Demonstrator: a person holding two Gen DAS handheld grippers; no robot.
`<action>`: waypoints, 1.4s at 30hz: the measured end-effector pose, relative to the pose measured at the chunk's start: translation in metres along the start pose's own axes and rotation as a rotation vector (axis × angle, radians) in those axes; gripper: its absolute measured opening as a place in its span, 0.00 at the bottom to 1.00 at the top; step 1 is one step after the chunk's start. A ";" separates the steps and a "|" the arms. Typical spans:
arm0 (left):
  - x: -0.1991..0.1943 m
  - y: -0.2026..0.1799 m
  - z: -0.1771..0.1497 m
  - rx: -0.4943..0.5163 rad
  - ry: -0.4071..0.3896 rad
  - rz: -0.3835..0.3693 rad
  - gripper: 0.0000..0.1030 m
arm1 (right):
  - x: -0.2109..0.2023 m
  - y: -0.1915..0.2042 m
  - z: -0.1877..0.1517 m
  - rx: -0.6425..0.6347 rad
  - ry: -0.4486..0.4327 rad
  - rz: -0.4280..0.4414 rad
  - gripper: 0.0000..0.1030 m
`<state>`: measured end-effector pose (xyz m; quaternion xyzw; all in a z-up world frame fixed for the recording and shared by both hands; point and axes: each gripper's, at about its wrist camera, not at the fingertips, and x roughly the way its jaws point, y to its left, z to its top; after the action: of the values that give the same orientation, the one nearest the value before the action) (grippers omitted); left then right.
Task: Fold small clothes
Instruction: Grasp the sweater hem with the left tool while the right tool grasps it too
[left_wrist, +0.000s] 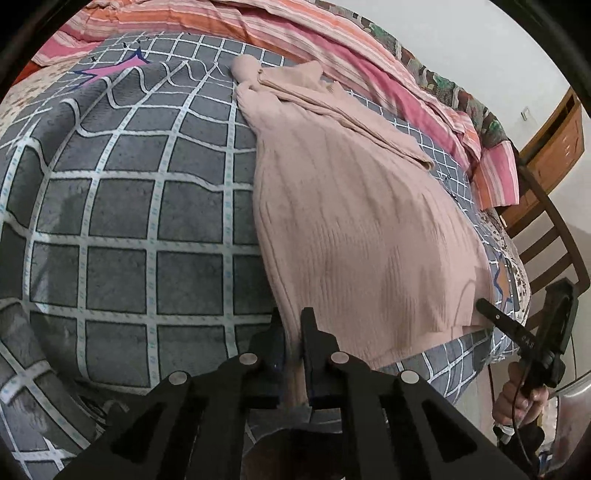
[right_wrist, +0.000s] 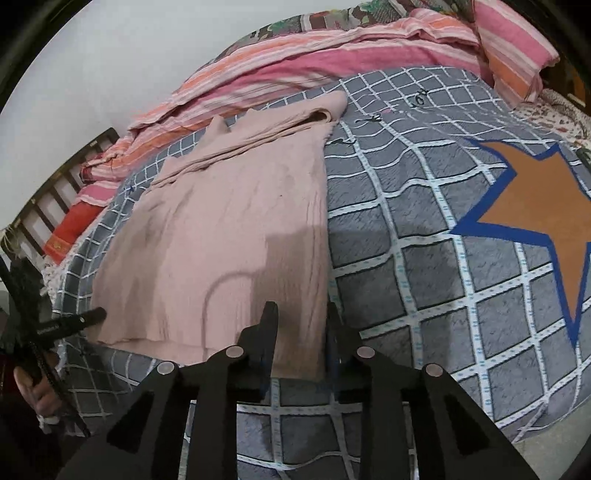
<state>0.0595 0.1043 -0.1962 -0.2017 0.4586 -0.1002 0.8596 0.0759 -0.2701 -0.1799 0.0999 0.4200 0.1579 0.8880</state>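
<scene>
Pink ribbed garment (left_wrist: 354, 236) pinched by left tongs (left_wrist: 291, 325) (no readable labels).

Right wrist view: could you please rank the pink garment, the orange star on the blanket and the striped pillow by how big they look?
1. Pink garment, largest.
2. Orange star, cut off by the picture's edge, so its full size is unsure.
3. Striped pillow, smallest, though it lies farthest from the camera and may only look small.
</scene>
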 end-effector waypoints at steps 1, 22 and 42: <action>0.001 0.000 -0.001 -0.003 0.005 -0.004 0.09 | 0.002 0.002 0.001 0.000 0.005 0.006 0.24; -0.092 -0.030 0.083 0.005 -0.329 -0.079 0.07 | -0.065 0.027 0.081 0.036 -0.295 0.114 0.05; -0.058 -0.030 0.161 -0.031 -0.376 0.031 0.07 | -0.027 0.013 0.163 0.162 -0.344 0.186 0.05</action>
<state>0.1604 0.1393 -0.0594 -0.2229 0.2946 -0.0404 0.9284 0.1835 -0.2756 -0.0544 0.2351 0.2623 0.1855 0.9173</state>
